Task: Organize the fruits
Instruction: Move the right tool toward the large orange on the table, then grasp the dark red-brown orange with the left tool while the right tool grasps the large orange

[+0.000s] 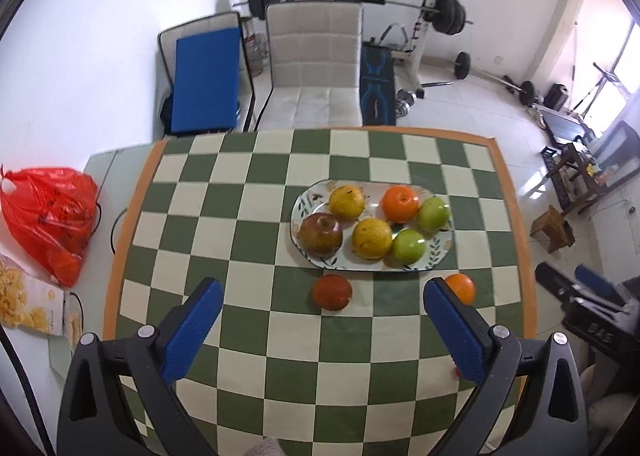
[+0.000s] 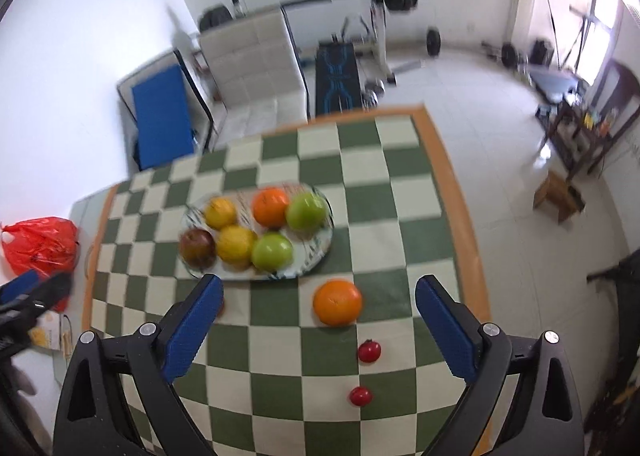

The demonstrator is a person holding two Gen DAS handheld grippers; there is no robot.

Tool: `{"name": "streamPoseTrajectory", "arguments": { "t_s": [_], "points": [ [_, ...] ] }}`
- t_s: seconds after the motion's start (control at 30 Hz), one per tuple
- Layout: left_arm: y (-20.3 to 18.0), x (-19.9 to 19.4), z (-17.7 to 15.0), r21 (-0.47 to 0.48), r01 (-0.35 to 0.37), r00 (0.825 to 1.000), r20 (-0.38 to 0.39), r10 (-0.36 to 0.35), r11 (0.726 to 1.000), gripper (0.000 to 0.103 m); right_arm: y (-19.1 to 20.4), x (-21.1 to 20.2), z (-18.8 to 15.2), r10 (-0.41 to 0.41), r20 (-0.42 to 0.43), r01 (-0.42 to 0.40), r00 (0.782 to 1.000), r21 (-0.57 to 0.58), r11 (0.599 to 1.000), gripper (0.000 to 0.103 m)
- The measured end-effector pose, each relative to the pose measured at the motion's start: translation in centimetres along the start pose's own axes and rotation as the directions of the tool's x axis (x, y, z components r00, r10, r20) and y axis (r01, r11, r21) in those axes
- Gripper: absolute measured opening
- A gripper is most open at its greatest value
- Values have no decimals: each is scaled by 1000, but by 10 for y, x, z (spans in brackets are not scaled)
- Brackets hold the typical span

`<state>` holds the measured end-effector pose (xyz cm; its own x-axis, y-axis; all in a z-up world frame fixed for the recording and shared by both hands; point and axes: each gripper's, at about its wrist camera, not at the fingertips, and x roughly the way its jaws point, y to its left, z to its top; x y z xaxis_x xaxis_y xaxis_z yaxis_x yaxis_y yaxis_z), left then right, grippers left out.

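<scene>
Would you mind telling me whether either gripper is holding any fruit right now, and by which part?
Nothing is held. The left gripper and the right gripper are both open and empty above the checkered table.

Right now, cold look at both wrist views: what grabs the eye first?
The oval plate near the middle of the green-and-cream checkered table, loaded with six fruits: two yellow, two green, one orange, one dark red apple. Next, the strays in front of it: a loose orange, a reddish-orange fruit, and two small red fruits nearer the right tool. Both tools hover open and empty; the left tool faces the reddish-orange fruit.
</scene>
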<state>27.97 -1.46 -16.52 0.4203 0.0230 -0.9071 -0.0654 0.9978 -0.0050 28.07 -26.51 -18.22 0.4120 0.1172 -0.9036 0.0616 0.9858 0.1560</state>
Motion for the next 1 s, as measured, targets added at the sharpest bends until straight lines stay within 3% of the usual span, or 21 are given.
{"name": "streamPoseTrajectory", "arguments": {
  "t_s": [0.1, 0.23, 0.4, 0.57, 0.63, 0.7, 0.77, 0.87, 1.0],
  "points": [
    [8, 46, -3, -30, -46, 997, -70, 44, 998, 103, -17, 71, -5, 11, -135, -5, 991, 39, 999, 99],
    [6, 111, -15, -6, -85, 975, -205, 82, 996, 103, -28, 141, -17, -13, -254, 31, 967, 67, 997, 99],
    [-1, 180, -29, 11, -46, 921, -387, 47, 999, 103, -30, 192, -24, -15, -344, 44, 939, 76, 996, 99],
    [-13, 224, -32, 27, -19, 877, -480, 29, 999, 103, -29, 212, -26, -6, -386, 40, 923, 80, 996, 98],
    [-17, 235, -32, 40, -12, 871, -491, 30, 999, 102, -30, 219, -28, 7, -396, 33, 918, 94, 995, 98],
    [-21, 241, -33, 57, -7, 871, -491, 34, 998, 89, -31, 224, -30, 17, -404, 27, 915, 102, 994, 95],
    [-23, 245, -34, 71, -3, 870, -492, 38, 997, 58, -29, 227, -30, 17, -409, 25, 912, 97, 995, 88],
    [-26, 245, -36, 85, -6, 875, -482, 46, 996, 55, -26, 234, -32, 12, -430, 25, 903, 82, 996, 74],
    [-29, 238, -46, 89, 4, 876, -481, 39, 996, 54, -22, 236, -39, -10, -443, 35, 897, 48, 998, 68]
  ]
}}
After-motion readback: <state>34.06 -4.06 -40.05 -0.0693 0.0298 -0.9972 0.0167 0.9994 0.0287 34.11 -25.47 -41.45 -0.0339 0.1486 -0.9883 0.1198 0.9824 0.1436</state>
